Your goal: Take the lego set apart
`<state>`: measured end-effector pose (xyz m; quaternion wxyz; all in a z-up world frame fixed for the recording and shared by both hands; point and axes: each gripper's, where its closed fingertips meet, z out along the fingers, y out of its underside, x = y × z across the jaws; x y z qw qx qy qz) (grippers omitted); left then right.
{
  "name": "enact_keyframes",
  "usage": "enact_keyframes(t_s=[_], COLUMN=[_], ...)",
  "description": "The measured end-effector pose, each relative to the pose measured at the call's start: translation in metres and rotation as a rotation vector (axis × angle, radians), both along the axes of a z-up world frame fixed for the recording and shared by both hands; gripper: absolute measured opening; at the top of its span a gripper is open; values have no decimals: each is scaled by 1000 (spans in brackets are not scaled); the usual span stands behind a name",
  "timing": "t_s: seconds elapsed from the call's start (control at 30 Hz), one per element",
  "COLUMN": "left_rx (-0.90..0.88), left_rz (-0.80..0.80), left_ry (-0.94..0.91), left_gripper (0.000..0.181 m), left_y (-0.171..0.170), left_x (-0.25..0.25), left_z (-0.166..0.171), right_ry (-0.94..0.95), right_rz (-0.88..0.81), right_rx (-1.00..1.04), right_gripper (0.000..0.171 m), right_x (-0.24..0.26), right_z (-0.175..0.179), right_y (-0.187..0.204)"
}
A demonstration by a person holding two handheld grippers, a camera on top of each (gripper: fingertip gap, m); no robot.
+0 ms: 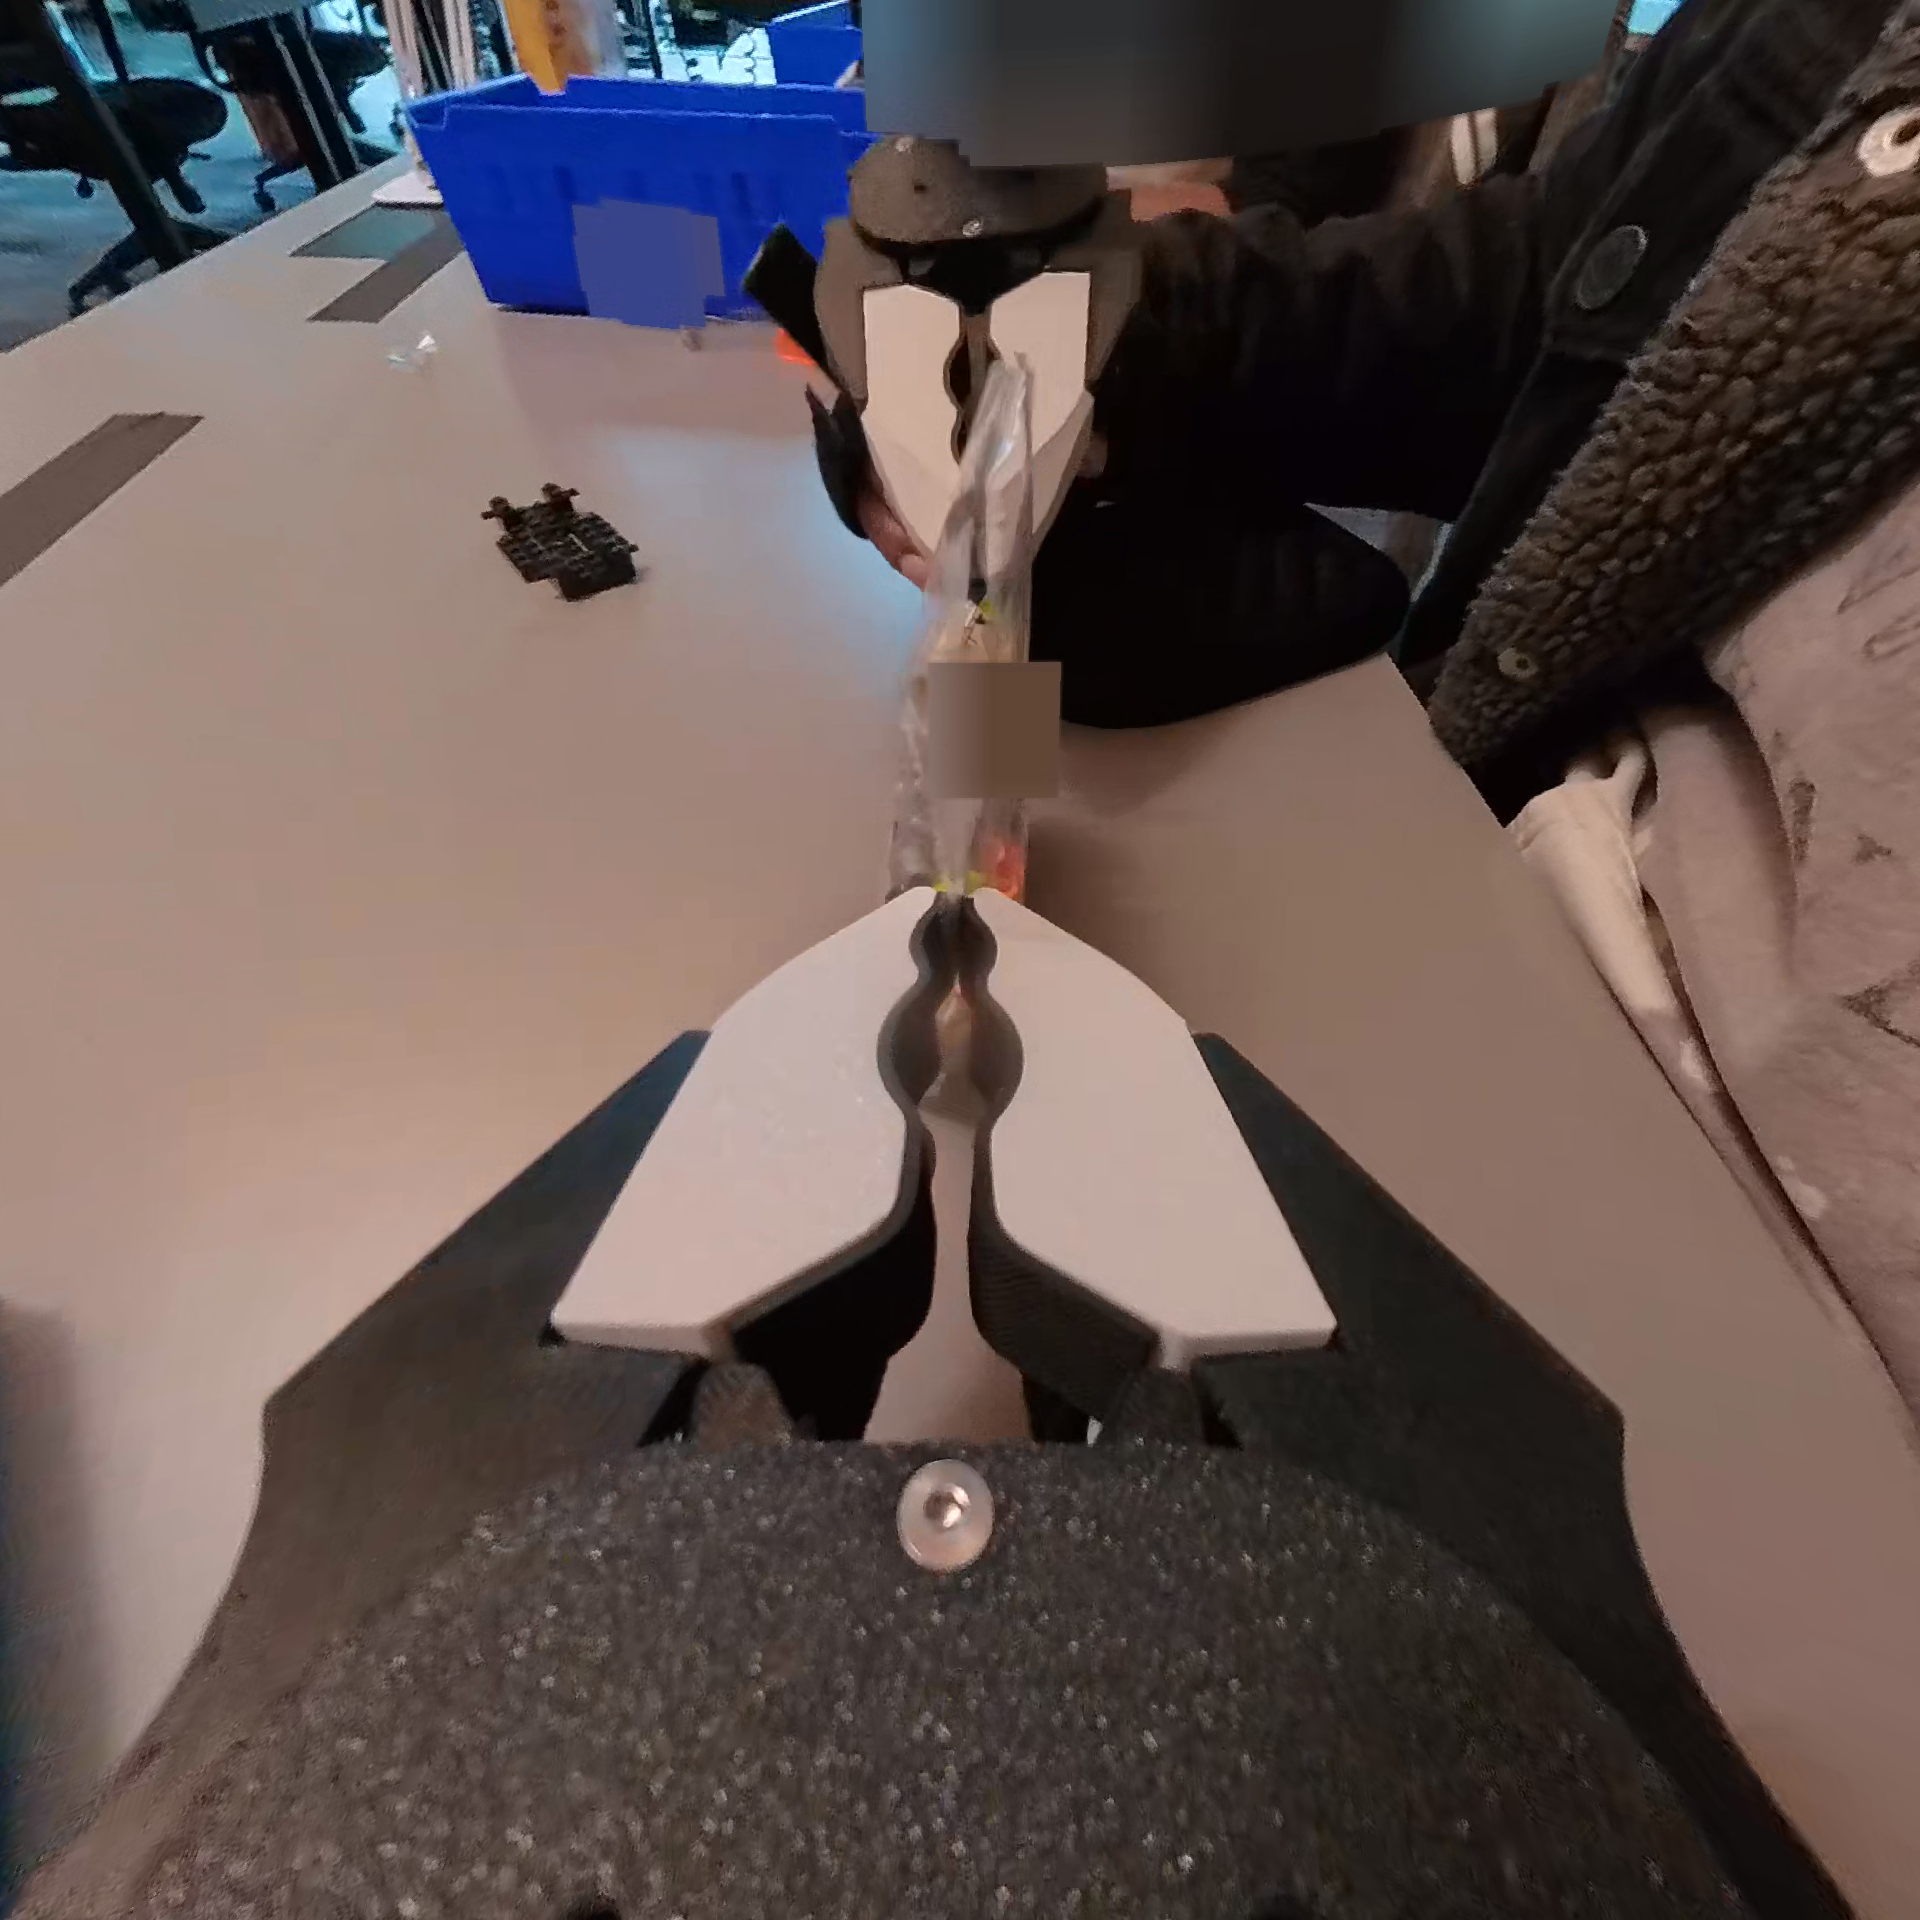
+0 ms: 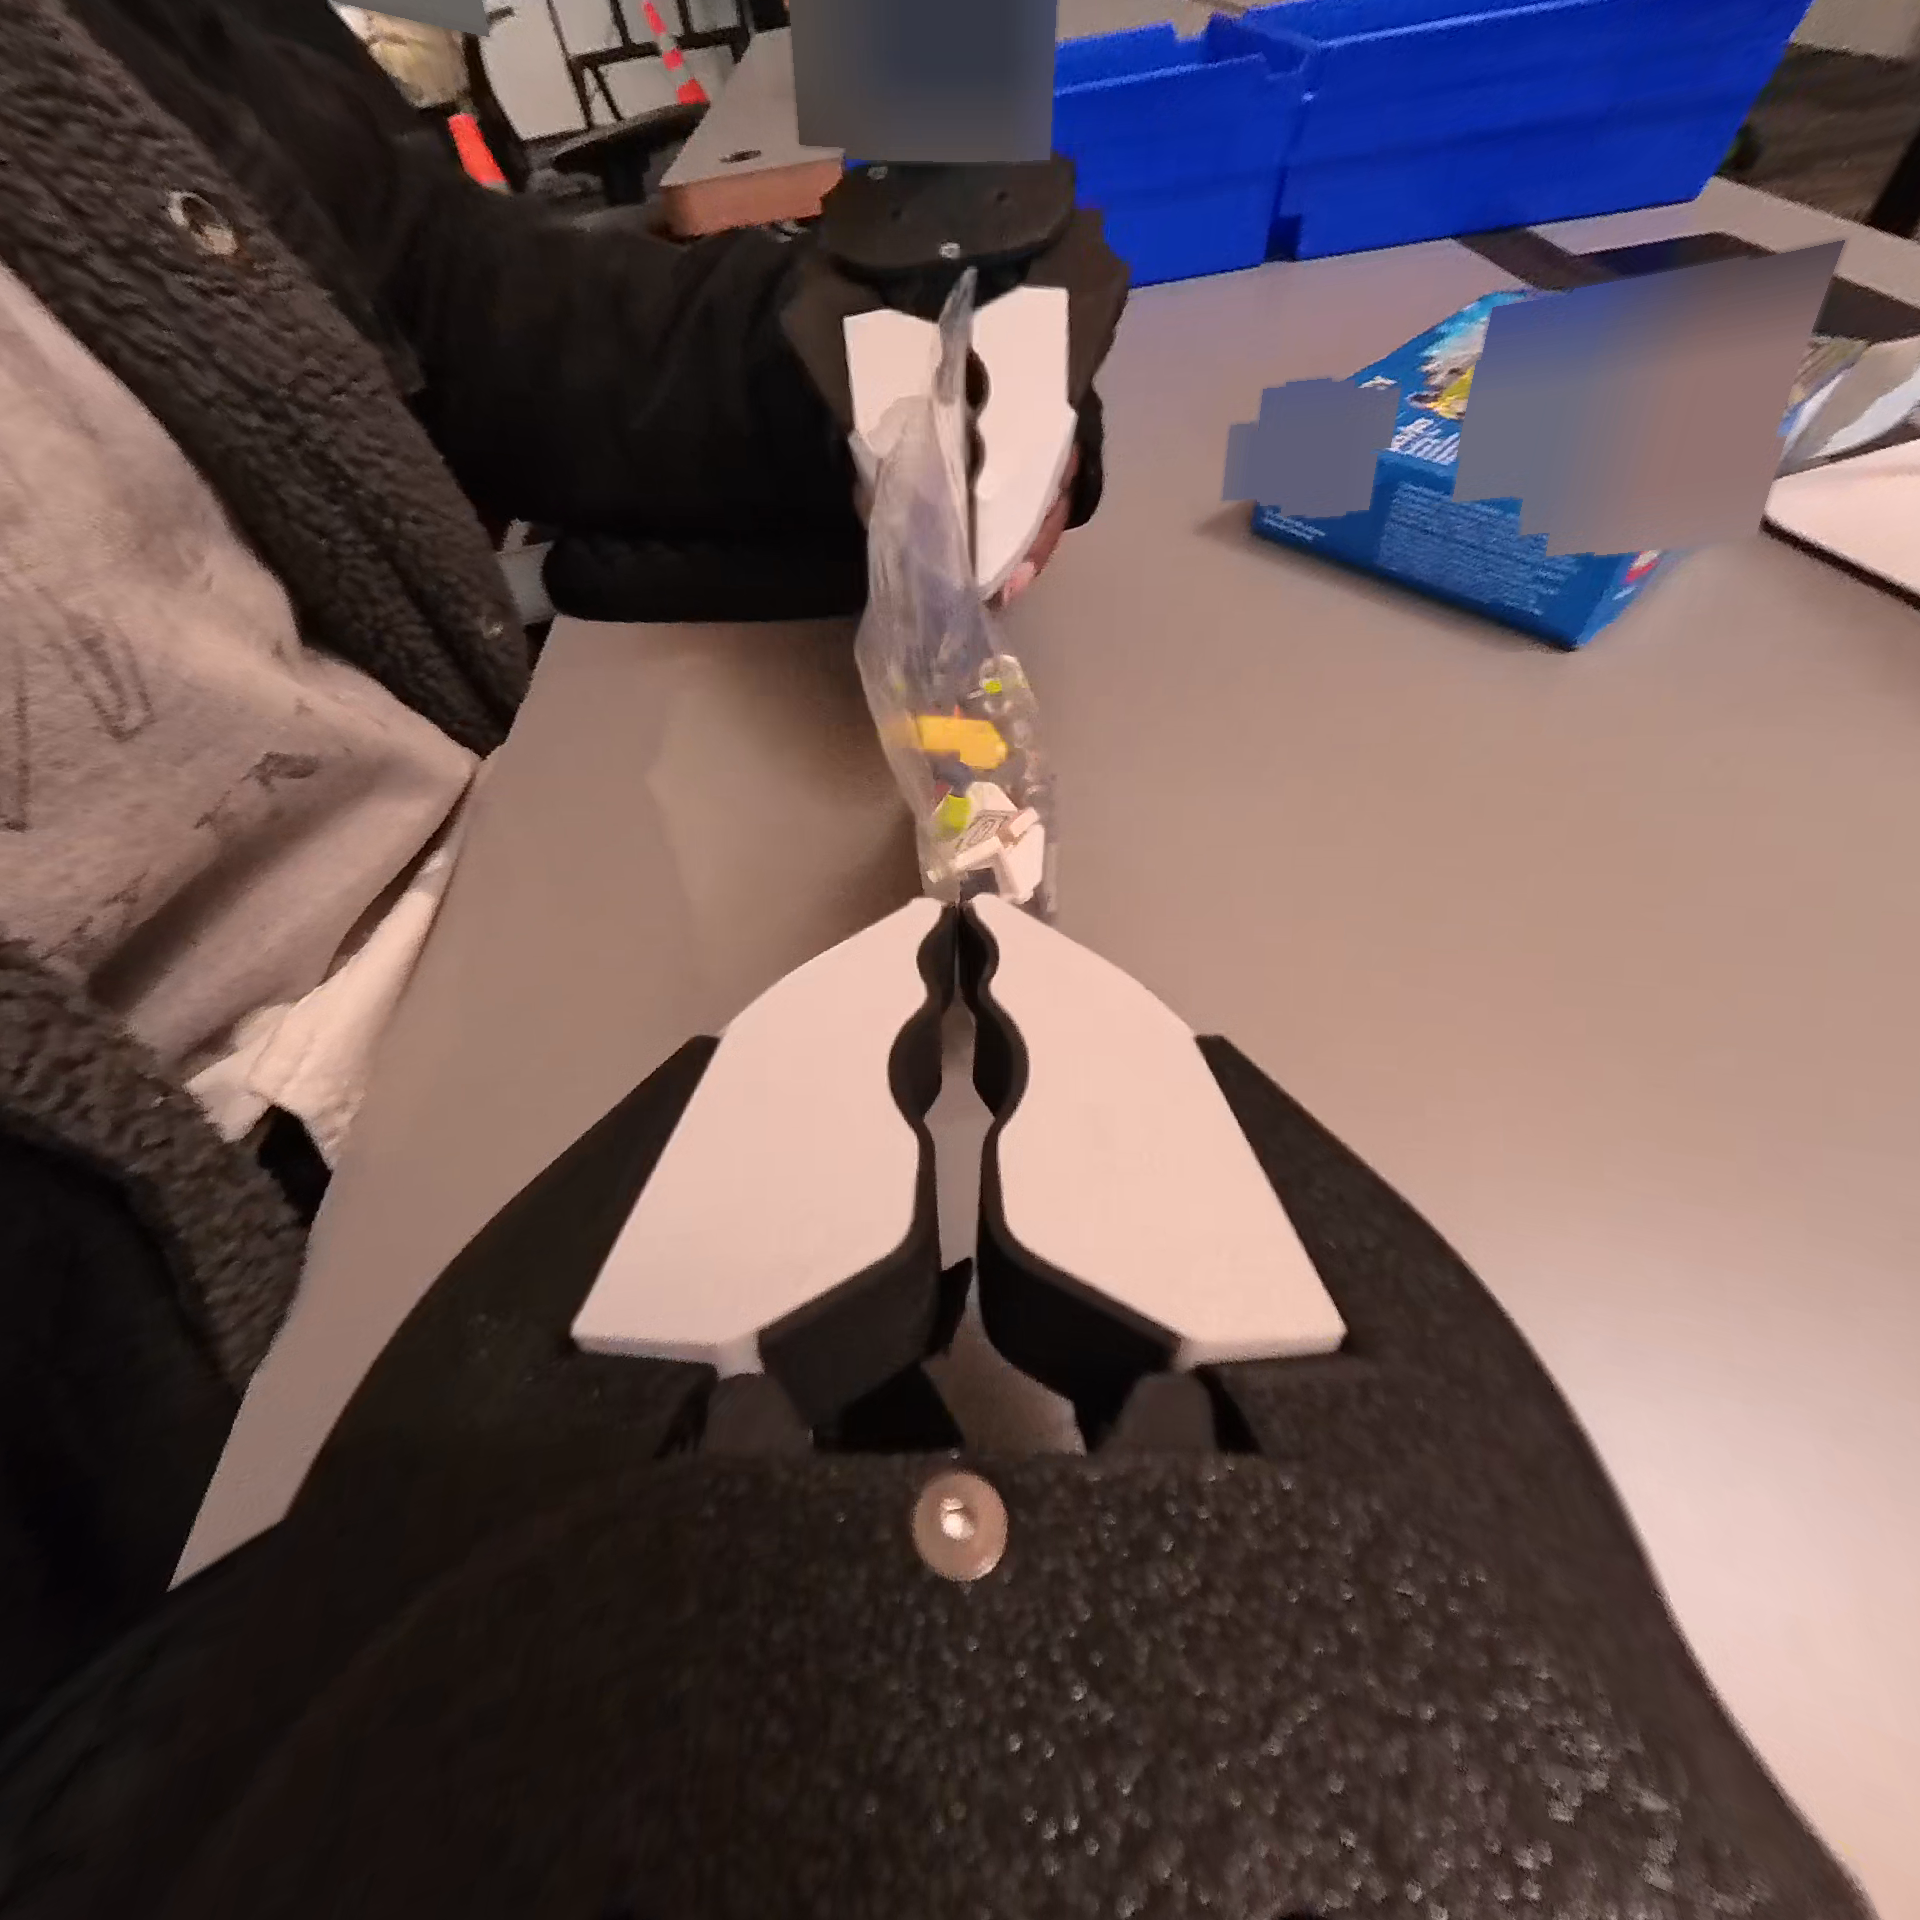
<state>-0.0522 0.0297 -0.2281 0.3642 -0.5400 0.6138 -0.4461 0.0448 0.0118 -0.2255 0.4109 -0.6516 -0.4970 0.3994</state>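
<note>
A clear plastic bag (image 1: 977, 582) with small loose lego pieces hangs stretched above the table between my two grippers. My left gripper (image 1: 958, 904) is shut on one end of it; the film runs in between the pads. My right gripper (image 2: 958, 914) is shut on the other end of the bag (image 2: 945, 727), where yellow, white and lime pieces lie close to its tips. Each gripper shows far off in the other view, the right gripper (image 1: 977, 416) and the left gripper (image 2: 961, 416), both shut on the bag. A black lego assembly (image 1: 561, 545) lies on the table (image 1: 416, 831) to the left.
A blue bin (image 1: 623, 187) stands at the back of the table. A blue cardboard box (image 2: 1455, 520) lies to the right, with more blue bins (image 2: 1403, 135) behind it. A small clear scrap (image 1: 410, 348) lies near the bin. A person in a dark fleece jacket (image 1: 1662, 520) sits at the table edge. Tip to tip, the grippers are about 11 cm apart.
</note>
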Motion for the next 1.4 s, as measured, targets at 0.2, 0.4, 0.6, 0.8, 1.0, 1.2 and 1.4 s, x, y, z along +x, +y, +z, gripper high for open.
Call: enact_keyframes(t_s=[0.2, 0.4, 0.6, 0.8, 1.0, 1.2, 1.4], left_rx=[-30, -11, 39, 21, -23, -290, -620], left_rz=[49, 77, 80, 84, 225, 784, 1022], left_ry=[31, 56, 61, -6, -72, -144, -139], left_gripper=[0, 0, 0, 0, 35, 46, 68], left_y=[8, 8, 6, 10, 45, 157, 207], left_x=[0, 2, -2, -10, -36, -135, -197], left_z=[0, 2, 6, 14, 28, 24, -14], right_ry=[-172, -564, -891, -868, -867, -807, -745], right_rz=[-88, -48, 102, 161, 127, 42, -17], right_rx=[67, 96, 114, 113, 146, 132, 150], right_gripper=[68, 99, 51, 0, 0, 0, 0], right_x=[-4, -34, -53, -58, -42, -17, -3], right_z=[21, 33, 9, 19, 30, 38, 40], right_y=[14, 17, 24, 26, 39, 51, 57])
